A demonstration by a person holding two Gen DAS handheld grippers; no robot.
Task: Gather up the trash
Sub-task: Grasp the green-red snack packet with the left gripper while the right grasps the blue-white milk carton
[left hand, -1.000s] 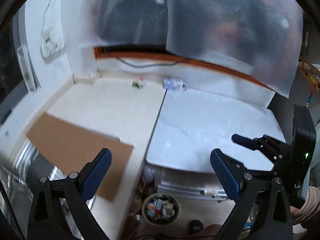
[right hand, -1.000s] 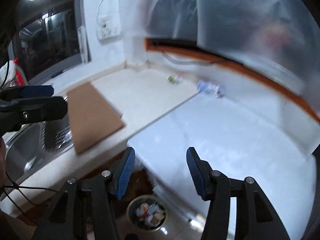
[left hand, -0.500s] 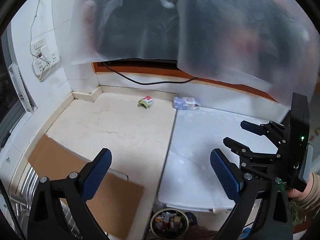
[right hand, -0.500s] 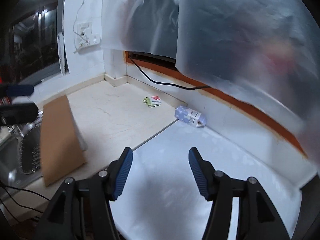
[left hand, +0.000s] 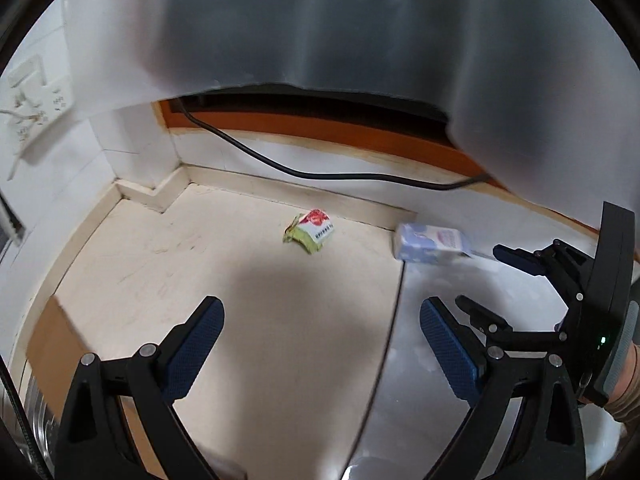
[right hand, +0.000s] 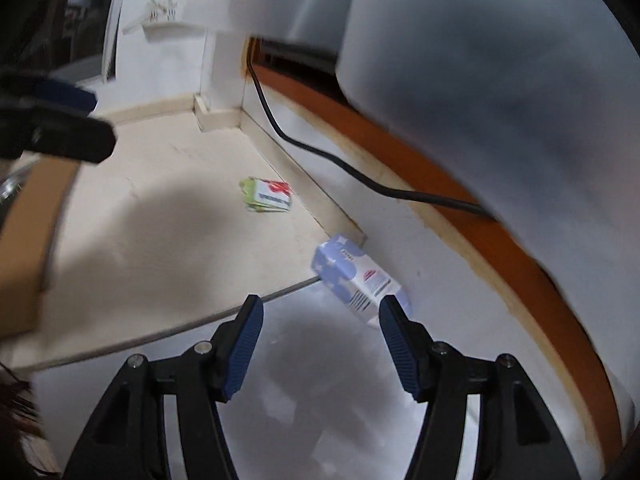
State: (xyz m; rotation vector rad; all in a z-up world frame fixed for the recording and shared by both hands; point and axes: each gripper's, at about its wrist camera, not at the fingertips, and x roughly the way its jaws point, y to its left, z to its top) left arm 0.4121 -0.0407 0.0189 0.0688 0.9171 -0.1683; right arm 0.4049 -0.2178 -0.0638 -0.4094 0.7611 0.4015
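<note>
A crumpled green, white and red wrapper point(left hand: 310, 231) point(right hand: 269, 195) lies on the cream counter near the back wall. A pale blue carton point(left hand: 432, 242) point(right hand: 358, 278) lies on its side to the right of it, at the seam with the white counter top. My left gripper point(left hand: 318, 312) hangs open above the cream counter, short of the wrapper. My right gripper point(right hand: 320, 312) is close to the carton, its jaws opening, nothing between them; its right finger point(right hand: 396, 332) overlaps the carton's near end. The right gripper point(left hand: 492, 276) also shows in the left wrist view.
A black cable point(left hand: 320, 174) runs along the back wall under an orange sill point(right hand: 440, 184). Translucent plastic sheeting point(left hand: 360, 20) hangs above. A brown cardboard sheet point(left hand: 52, 336) lies at the left. A wall socket point(left hand: 36, 96) sits on the left wall.
Both grippers have moved in over the counter toward the back wall and lower. The wrapper and carton look much nearer. The bin and counter front have left the views.
</note>
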